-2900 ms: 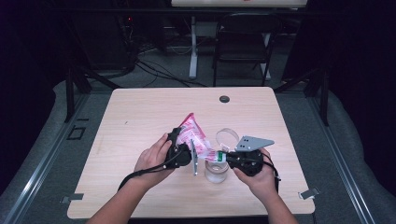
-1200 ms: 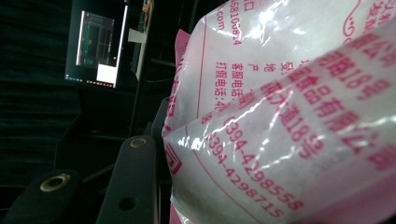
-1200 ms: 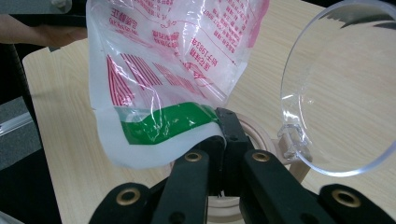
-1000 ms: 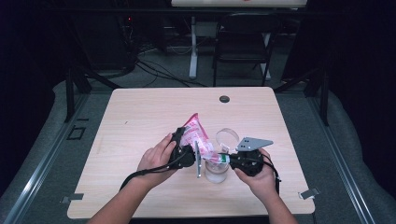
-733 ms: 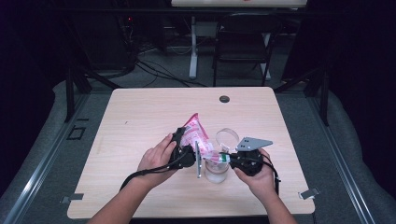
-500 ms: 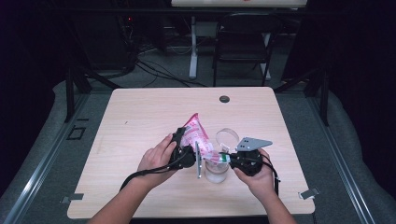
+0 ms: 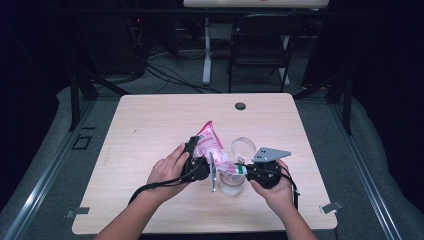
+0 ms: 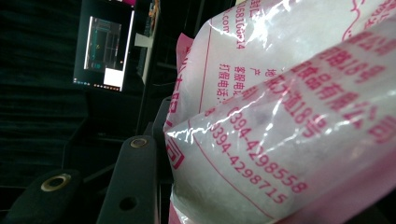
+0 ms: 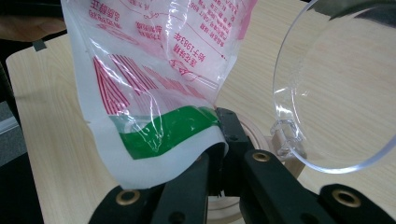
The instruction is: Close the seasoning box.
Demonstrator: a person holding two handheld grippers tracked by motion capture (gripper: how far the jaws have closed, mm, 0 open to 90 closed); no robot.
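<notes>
A pink and white printed plastic bag (image 7: 209,144) hangs tilted between both grippers, above a clear jar (image 7: 231,185) on the table. My left gripper (image 7: 199,165) grips the bag's upper part; in the left gripper view the bag (image 8: 289,121) presses against the one visible jaw of the gripper (image 8: 159,158). My right gripper (image 7: 244,170) is shut on the bag's lower corner with the green band (image 9: 163,130), its jaws (image 9: 217,140) pinching the white edge. The jar's clear hinged lid (image 9: 336,88) stands open just right of the bag, also seen as the lid (image 7: 243,147) from above.
The light wooden table (image 7: 150,125) has a small black round insert (image 7: 240,106) near its far edge. A dark chair (image 7: 260,50) and cables lie on the floor beyond. A lit monitor (image 8: 105,46) shows far off.
The left gripper and the bag have shifted slightly right and down toward the jar. The right gripper has stayed shut on the bag's corner.
</notes>
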